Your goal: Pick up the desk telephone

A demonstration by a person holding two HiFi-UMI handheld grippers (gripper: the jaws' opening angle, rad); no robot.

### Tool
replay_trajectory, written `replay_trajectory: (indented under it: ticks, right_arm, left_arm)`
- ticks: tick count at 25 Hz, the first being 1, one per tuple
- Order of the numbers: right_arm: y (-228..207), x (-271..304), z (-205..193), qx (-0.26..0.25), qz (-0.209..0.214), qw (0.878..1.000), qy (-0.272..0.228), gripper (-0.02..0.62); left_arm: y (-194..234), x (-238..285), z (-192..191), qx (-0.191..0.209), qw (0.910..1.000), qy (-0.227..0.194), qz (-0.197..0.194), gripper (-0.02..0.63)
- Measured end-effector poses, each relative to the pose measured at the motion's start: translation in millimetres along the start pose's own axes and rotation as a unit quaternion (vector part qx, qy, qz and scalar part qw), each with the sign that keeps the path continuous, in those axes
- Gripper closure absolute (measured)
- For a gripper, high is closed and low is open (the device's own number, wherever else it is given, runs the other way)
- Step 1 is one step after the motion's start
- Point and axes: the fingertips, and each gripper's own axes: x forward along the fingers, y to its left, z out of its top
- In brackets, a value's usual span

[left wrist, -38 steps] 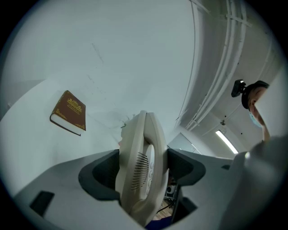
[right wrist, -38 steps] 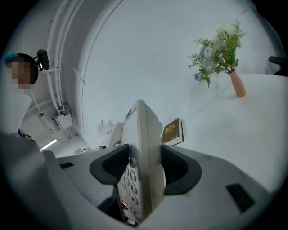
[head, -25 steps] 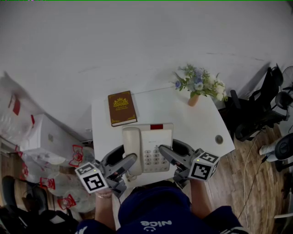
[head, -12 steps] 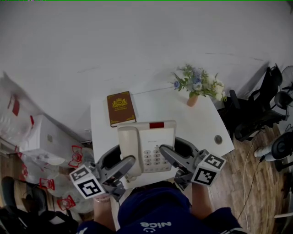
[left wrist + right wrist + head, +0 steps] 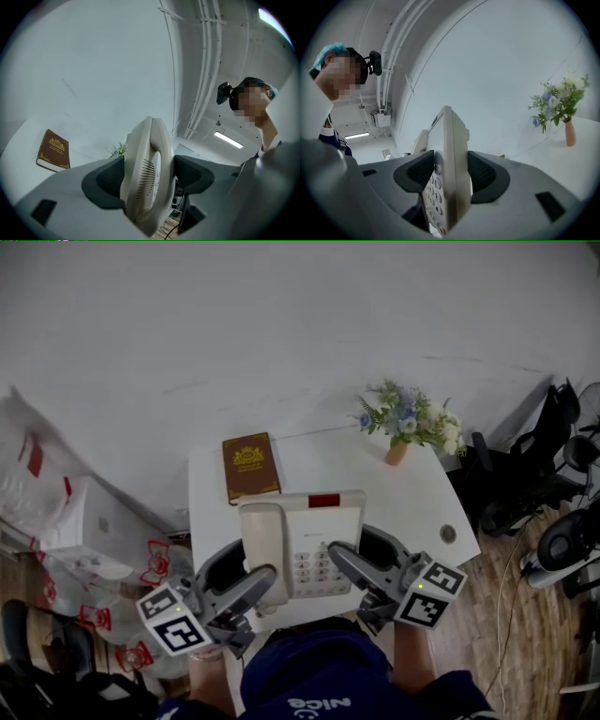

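The cream desk telephone (image 5: 302, 532), handset on its left side and keypad in the middle, hangs above the white table (image 5: 394, 491), carried between both grippers. My left gripper (image 5: 246, 571) is shut on the handset side; in the left gripper view the telephone (image 5: 146, 157) stands edge-on, with the left gripper (image 5: 149, 180) pressing its dark pads on both faces. My right gripper (image 5: 362, 555) is shut on the keypad side. In the right gripper view, the right gripper (image 5: 451, 174) clamps the telephone (image 5: 450, 150) edge with the buttons showing below.
A brown book (image 5: 250, 466) lies at the table's back left. A small vase of flowers (image 5: 409, 424) stands at the back right. A round cable hole (image 5: 448, 533) is near the right edge. Office chairs (image 5: 525, 474) stand to the right, bags (image 5: 56, 521) to the left.
Both grippers have risen together with the telephone held between them. The telephone looks larger and sits higher above the table than a second ago.
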Motion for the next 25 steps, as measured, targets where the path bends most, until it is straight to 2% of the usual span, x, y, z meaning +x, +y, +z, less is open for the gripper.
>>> replay_trajectory:
  ticks: [13, 25]
  right_arm:
    - [11.3, 2.8, 14.5, -0.023, 0.006, 1.000, -0.013, 0.353]
    - [5.1, 5.5, 10.0, -0.024, 0.002, 1.000, -0.014, 0.353]
  left_arm:
    - [-8.6, -1.6, 13.1, 0.010, 0.9997, -0.018, -0.010, 0.256]
    - [-0.6, -0.3, 9.3, 0.003, 0.9999, -0.009, -0.007, 0.256]
